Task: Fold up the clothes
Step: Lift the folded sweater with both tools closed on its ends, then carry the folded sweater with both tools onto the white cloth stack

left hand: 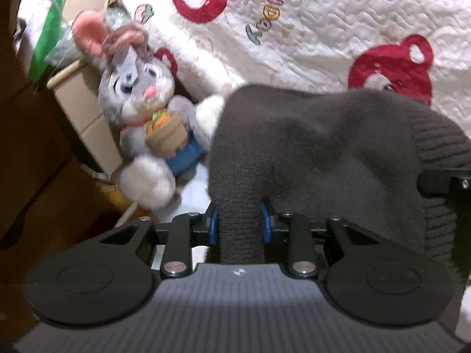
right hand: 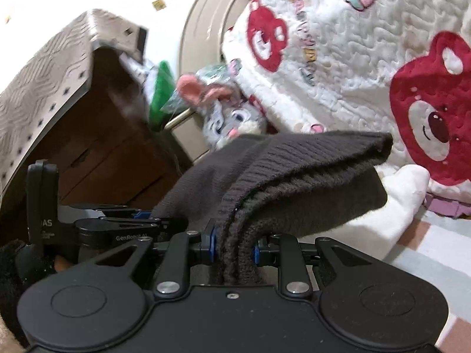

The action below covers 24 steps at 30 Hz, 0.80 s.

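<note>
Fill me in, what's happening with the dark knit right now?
A person is folding a dark grey knit garment with two handheld grippers. The left gripper is clamped on a bunched part of the knit, and the right gripper is clamped on several stacked layers of it near a ribbed edge. The garment hangs lifted between them. Behind it sit a plush bunny and a white quilt with red bears.

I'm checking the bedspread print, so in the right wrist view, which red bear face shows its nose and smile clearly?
The big red bear at the right edge, above the dark knitted garment. Its dark nose and smile are plain; the smaller red bear higher up is blurred and turned sideways.
</note>
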Each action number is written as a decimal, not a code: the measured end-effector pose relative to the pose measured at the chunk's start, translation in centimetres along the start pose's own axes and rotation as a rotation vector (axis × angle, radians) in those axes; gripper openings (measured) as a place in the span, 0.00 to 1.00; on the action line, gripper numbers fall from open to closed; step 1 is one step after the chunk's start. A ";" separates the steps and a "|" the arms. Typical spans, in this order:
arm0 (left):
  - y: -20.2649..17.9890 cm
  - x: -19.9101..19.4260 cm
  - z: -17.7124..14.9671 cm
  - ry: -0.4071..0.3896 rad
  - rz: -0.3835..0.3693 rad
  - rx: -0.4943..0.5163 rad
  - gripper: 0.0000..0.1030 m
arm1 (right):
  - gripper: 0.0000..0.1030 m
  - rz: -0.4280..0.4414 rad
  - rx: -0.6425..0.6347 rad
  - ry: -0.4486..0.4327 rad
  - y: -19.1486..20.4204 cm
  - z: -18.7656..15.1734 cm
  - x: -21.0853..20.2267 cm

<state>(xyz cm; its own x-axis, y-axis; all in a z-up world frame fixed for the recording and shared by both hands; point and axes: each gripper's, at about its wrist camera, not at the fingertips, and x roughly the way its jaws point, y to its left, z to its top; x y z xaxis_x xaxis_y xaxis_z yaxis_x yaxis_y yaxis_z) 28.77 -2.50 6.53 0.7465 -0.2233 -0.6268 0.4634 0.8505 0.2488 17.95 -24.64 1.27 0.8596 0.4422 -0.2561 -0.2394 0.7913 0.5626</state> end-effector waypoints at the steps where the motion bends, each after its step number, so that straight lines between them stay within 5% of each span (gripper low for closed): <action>1: 0.2 1.0 0.8 -0.010 0.001 0.018 0.20 | 0.25 0.001 0.023 -0.018 -0.7 0.3 0.5; 3: 0.3 3.9 1.9 -0.014 0.026 0.059 0.19 | 0.27 -0.035 0.045 -0.036 -2.9 0.5 2.1; 5: 0.4 7.2 2.0 0.004 0.034 0.071 0.30 | 0.42 -0.097 0.088 0.038 -6.1 -0.2 5.0; 8: 0.5 10.7 0.0 0.053 0.010 0.012 0.30 | 0.49 -0.220 0.177 0.139 -11.4 -2.1 8.6; 13: 1.8 11.5 -5.4 0.031 -0.046 -0.139 0.36 | 0.51 -0.116 0.375 0.064 -14.6 -4.9 6.8; 15: 3.6 11.1 -7.0 0.004 -0.068 -0.263 0.44 | 0.54 -0.086 0.394 0.066 -14.3 -5.6 6.0; 19: 7.8 10.8 -9.6 0.014 -0.172 -0.531 0.46 | 0.63 -0.061 0.408 0.080 -13.9 -6.8 5.1; 24: 10.1 11.4 -12.5 0.057 -0.286 -0.654 0.49 | 0.64 -0.033 0.473 0.072 -14.6 -8.5 4.5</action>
<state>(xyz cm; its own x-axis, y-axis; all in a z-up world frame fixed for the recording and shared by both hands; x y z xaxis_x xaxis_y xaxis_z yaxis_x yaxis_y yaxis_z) 35.99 9.51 -7.27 0.6044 -0.4702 -0.6431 0.2425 0.8775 -0.4137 21.44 -30.61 -14.77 0.8257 0.4612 -0.3247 0.0339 0.5339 0.8449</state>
